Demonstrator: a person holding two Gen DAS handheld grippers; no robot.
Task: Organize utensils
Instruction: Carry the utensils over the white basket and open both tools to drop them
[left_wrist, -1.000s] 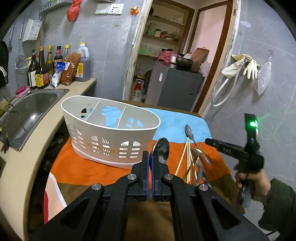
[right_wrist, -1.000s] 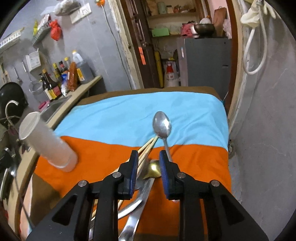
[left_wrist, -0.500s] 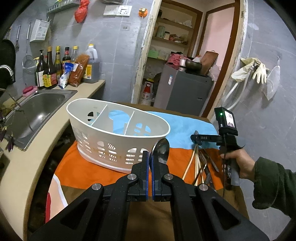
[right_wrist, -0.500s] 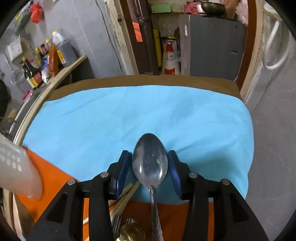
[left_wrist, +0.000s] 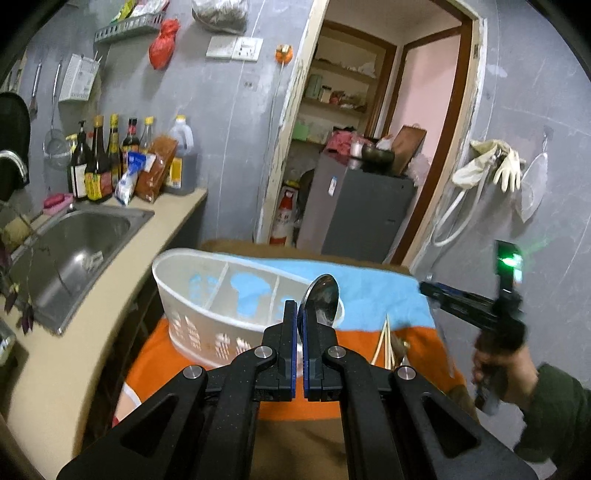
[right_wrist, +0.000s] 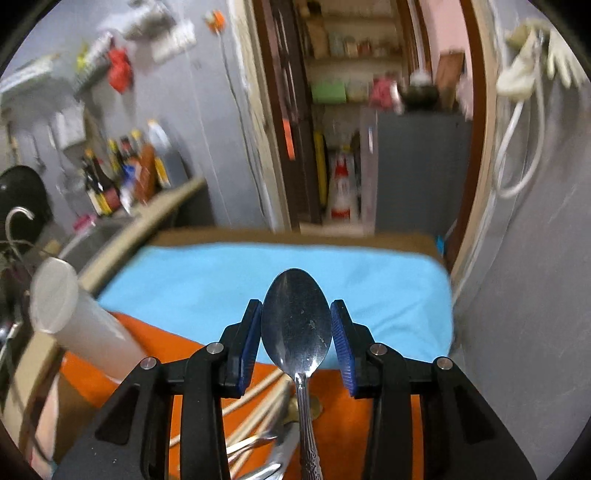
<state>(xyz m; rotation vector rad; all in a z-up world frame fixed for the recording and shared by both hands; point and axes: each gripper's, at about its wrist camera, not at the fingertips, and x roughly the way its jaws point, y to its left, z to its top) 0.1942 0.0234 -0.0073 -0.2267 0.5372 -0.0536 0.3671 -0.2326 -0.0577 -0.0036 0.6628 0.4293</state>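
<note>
Left wrist view: my left gripper (left_wrist: 299, 325) had its blue pads fully together, with the bowl of a steel spoon (left_wrist: 320, 301) standing up just behind its right fingertip; I could not see the pinch itself, as the handle was hidden behind the fingers. Beyond it the white slotted caddy (left_wrist: 207, 325) sat on the orange-and-blue cloth (left_wrist: 373, 291), three compartments showing, all bare to the cloth beneath. Chopsticks (left_wrist: 382, 343) lay on the cloth to the caddy's right. At far right a hand (left_wrist: 502, 369) in a green sleeve carried my right gripper (left_wrist: 430, 290), seen side-on. Right wrist view: the right gripper (right_wrist: 295, 332) had just been closing a little, and its pads sat partly apart, pressed against both edges of a second spoon's bowl (right_wrist: 295, 321), handle hanging down towards the camera. Below it the remaining cutlery (right_wrist: 258, 443) lay heaped on the orange part, and the caddy's end (right_wrist: 74, 325) showed at left, blurred
</note>
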